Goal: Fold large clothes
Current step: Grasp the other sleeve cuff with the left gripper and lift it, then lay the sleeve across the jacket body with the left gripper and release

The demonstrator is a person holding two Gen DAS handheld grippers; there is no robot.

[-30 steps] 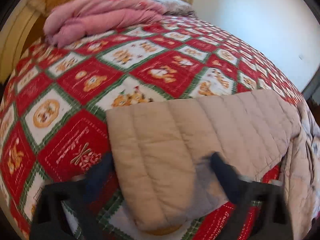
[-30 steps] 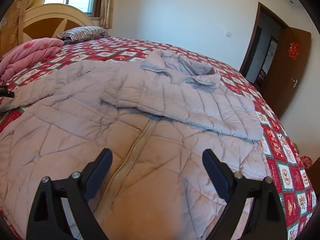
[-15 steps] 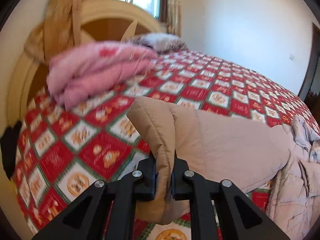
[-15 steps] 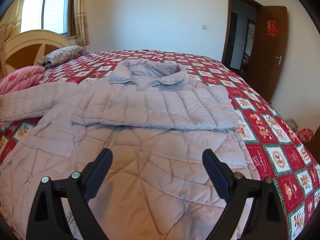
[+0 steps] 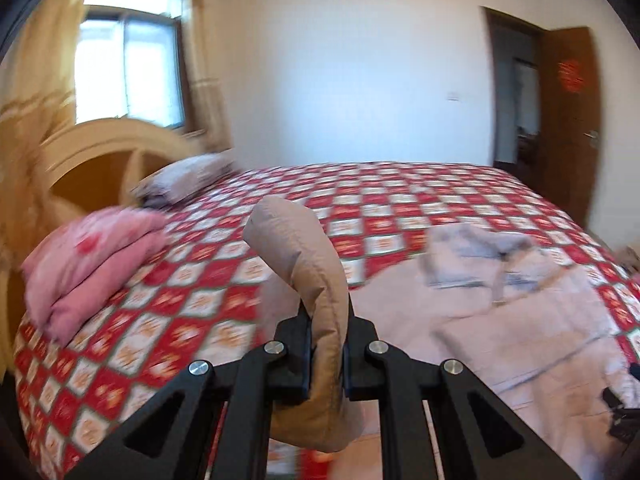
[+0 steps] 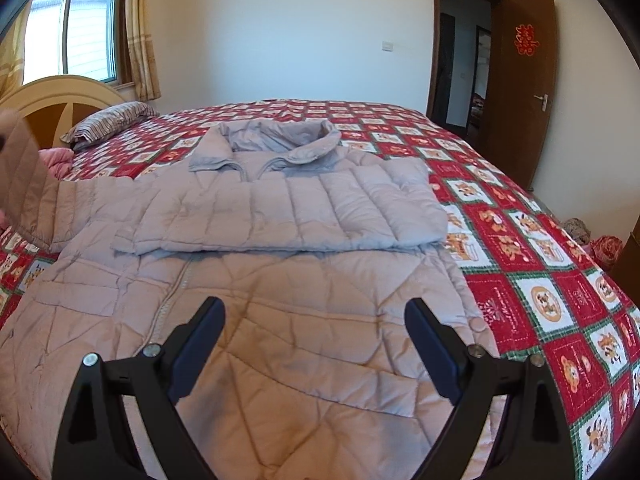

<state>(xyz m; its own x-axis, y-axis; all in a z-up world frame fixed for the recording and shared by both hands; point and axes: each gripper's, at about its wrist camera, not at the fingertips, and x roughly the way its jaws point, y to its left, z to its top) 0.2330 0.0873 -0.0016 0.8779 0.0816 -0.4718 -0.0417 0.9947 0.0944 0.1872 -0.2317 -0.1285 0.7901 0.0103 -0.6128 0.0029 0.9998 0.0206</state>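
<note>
Jacket, one large grey quilted coat, lies spread front-up on the bed, collar toward the far side. One sleeve is already folded flat across the chest; the other sleeve is lifted off the quilt, its cuff end pinched between the pressed-together left tongs. The right tongs hover spread and empty above the lower front panel. Judging by this, the sleeve-folding step is in hand: the next move calls for carrying the raised sleeve across the chest and laying it flat over the first one. Count: one jacket, two sleeves, one striped pillow, one folded pink blanket
</note>
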